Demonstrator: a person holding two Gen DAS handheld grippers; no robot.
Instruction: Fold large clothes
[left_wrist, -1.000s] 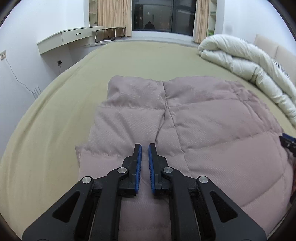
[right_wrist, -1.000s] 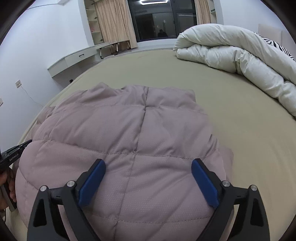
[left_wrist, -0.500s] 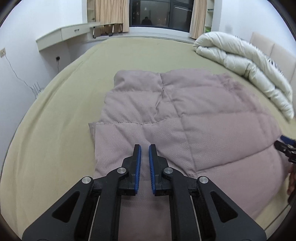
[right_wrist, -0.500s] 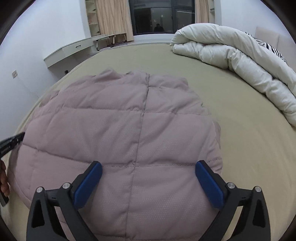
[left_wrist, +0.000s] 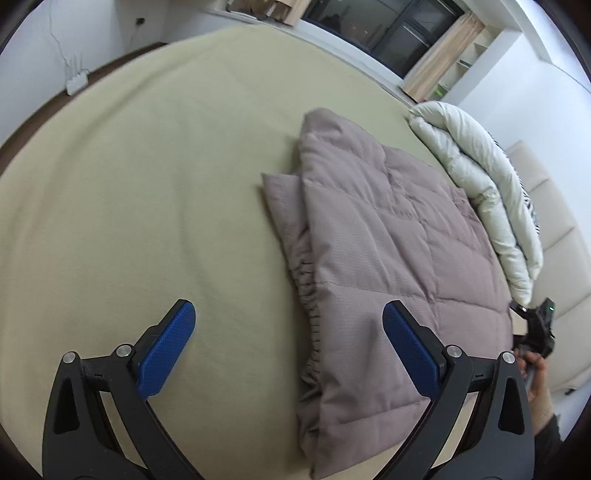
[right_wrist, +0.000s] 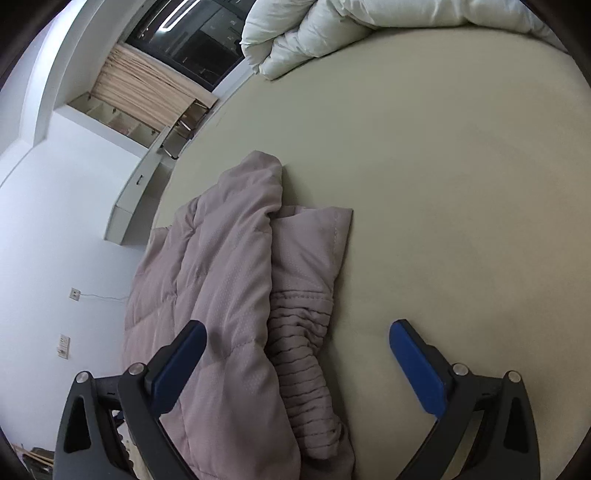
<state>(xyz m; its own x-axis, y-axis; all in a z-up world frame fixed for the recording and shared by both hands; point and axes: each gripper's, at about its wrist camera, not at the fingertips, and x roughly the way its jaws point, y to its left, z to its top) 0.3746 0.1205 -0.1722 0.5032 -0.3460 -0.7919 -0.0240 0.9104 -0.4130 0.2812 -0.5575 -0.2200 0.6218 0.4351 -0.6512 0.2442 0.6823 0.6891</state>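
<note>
Your left tongs (left_wrist: 288, 354) have let go and, like your right tongs (right_wrist: 297, 363), gape wide beside the folded puffer jacket (left_wrist: 388, 258), so this fold looks done.

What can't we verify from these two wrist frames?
- Near end of the pink jacket: cut off by the bottom frame edge in both wrist views.
- Its sleeves: only one ribbed cuff shows, right view; the rest is folded under the top layer.
- Right tool: a sliver at the left view's edge.
- Left tool: absent from the right view.
</note>
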